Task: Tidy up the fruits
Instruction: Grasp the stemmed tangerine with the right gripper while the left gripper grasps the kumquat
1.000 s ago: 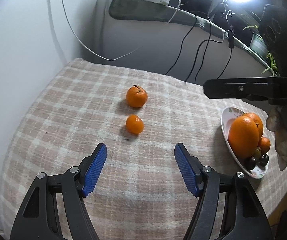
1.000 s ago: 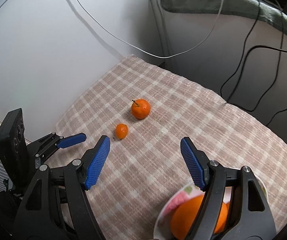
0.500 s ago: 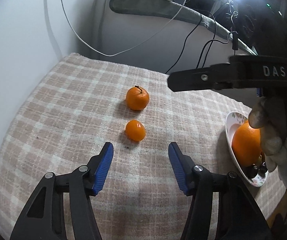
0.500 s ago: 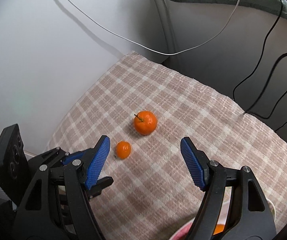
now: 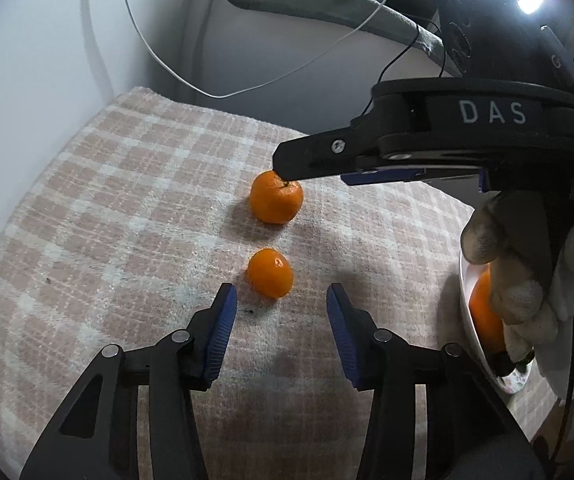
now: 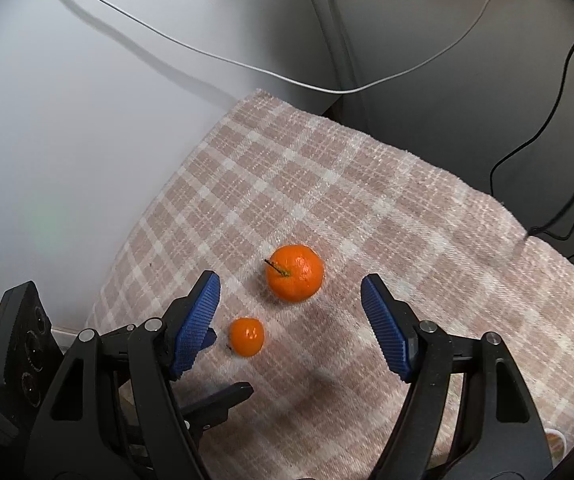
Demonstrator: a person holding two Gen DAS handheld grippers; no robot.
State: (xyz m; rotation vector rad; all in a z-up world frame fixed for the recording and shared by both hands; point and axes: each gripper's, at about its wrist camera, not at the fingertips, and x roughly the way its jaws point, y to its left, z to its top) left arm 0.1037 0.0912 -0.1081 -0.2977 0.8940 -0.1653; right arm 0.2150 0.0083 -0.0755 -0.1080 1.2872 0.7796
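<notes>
Tangerines are what is left to sort: a small tangerine lies on the checked cloth just ahead of the left gripper, roughly centred on the gap between its blue pads, and a larger tangerine with a stem sits just beyond it, apart from it, squarely ahead of the right gripper. Both fruits rest loose on the cloth, touching neither tool. The left gripper is spread open with nothing between its fingers, its opening already a fair fit for the small fruit, which suggests it is lined up to close on that one. The right gripper is also wide open and empty, its wider spread suited to the bigger fruit; from the left wrist camera it reaches in from the right, its tip over the top of that fruit, though whether it touches the stem cannot be told. Off to the right of the left gripper, mostly hidden behind the person's gloved hand, stands a white plate holding at least one orange and a dark item too small to name; it looks like the place where the fruit is being gathered, so each tool seems set to take the fruit nearest its own line. Cables hang along the wall beyond the cloth, well clear of the work.
</notes>
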